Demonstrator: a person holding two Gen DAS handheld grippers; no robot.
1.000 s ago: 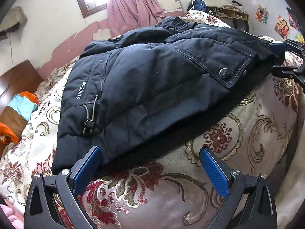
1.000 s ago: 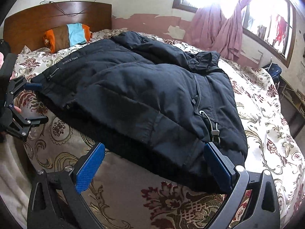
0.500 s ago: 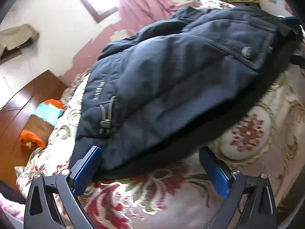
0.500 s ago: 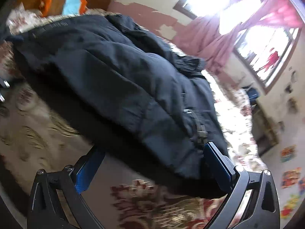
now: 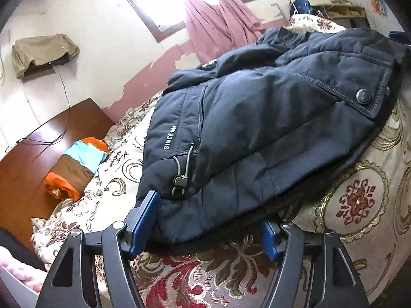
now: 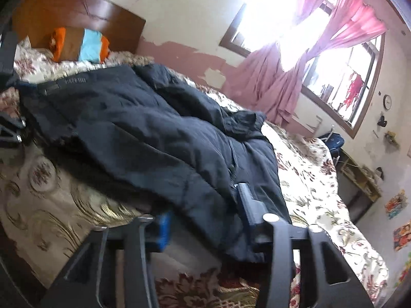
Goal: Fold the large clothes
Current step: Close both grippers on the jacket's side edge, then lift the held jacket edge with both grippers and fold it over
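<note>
Folding looks barely begun: from your left wrist camera the dark jacket [image 5: 257, 128] lies spread on the flowered bed [image 5: 359, 205], and your left gripper [image 5: 205, 225] is closing over its near hem, not yet pinching. From the right wrist camera, your right gripper [image 6: 203, 215] is closing around the other near corner. No containers show.
</note>
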